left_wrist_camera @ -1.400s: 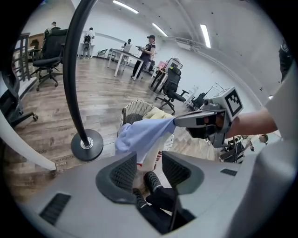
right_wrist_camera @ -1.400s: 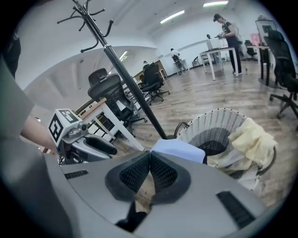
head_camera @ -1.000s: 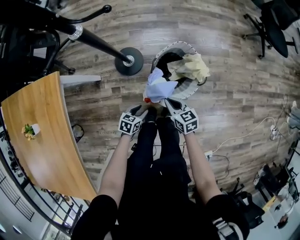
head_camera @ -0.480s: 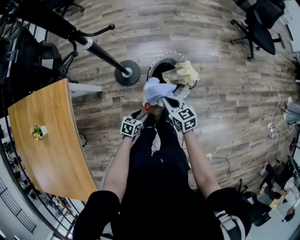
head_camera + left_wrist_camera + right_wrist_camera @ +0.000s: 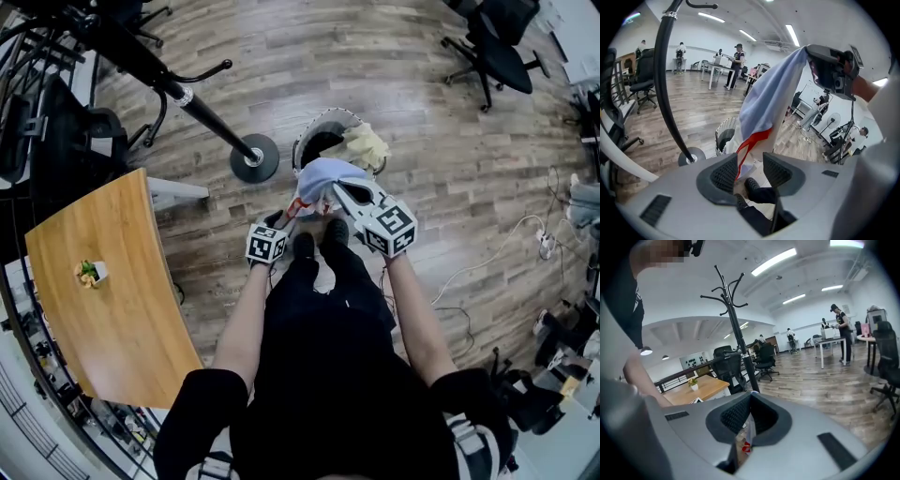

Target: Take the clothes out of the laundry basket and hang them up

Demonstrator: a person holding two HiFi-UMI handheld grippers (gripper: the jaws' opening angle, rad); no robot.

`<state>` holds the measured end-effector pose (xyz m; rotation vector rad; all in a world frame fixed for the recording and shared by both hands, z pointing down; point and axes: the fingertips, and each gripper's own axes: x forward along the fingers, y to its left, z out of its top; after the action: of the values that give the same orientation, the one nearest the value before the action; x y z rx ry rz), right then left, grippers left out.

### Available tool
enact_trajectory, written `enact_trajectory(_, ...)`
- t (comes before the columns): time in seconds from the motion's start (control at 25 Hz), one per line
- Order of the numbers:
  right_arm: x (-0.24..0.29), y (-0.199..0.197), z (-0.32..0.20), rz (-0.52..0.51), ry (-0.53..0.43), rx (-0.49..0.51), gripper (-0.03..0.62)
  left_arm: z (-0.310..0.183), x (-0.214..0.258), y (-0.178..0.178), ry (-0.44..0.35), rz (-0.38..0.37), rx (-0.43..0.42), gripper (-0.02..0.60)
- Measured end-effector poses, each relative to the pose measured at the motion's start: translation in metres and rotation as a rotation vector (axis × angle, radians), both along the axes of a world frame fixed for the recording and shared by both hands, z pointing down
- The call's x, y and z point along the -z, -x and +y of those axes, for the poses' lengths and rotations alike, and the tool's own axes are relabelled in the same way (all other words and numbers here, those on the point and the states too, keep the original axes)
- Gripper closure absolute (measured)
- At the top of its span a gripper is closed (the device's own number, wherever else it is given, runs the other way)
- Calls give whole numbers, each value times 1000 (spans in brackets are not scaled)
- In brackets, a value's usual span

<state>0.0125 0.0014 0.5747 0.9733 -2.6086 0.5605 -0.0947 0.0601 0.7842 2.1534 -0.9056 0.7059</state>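
I hold two grippers. My right gripper [image 5: 749, 413] is clenched on a thin fold of the one pale blue garment [image 5: 759, 108] with red trim, which I hold up in front of me. The single laundry basket [image 5: 323, 114] is at twelve o'clock. My left gripper [image 5: 751, 161] has its jaws apart, and the garment's lower end hangs between them, unpinched. One cream garment [image 5: 366, 145] lies in the basket's two o'clock side. One black coat stand [image 5: 202, 108] stands at ten o'clock and one wooden table [image 5: 103, 281] at eight.
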Motion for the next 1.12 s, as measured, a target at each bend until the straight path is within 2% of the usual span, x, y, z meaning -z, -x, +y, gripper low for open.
enact_trajectory(0.16,21,-7,7,28,-40,21,585,-2,7,-7,-12,-2,-55,416)
enact_trajectory(0.36,50,-14,13,3,-92,8,585,-1,15,-25,-17,23,-126,416)
enact_trajectory(0.68,92,-20,23,-34,-169,19,585,-17,44,-56,-88,46,-200,417)
enact_trajectory(0.76,101,-23,26,-48,-178,14,585,-23,44,-57,-102,14,-204,417)
enact_trajectory(0.92,124,-32,26,-105,-201,-12,585,-28,18,-40,-101,-154,-268,404)
enact_trajectory(1.0,135,-36,25,-132,-214,-23,585,-18,9,-37,-80,-170,-325,399)
enact_trajectory(1.12,149,-43,23,-162,-228,-37,585,-3,2,-44,-92,-196,-421,399)
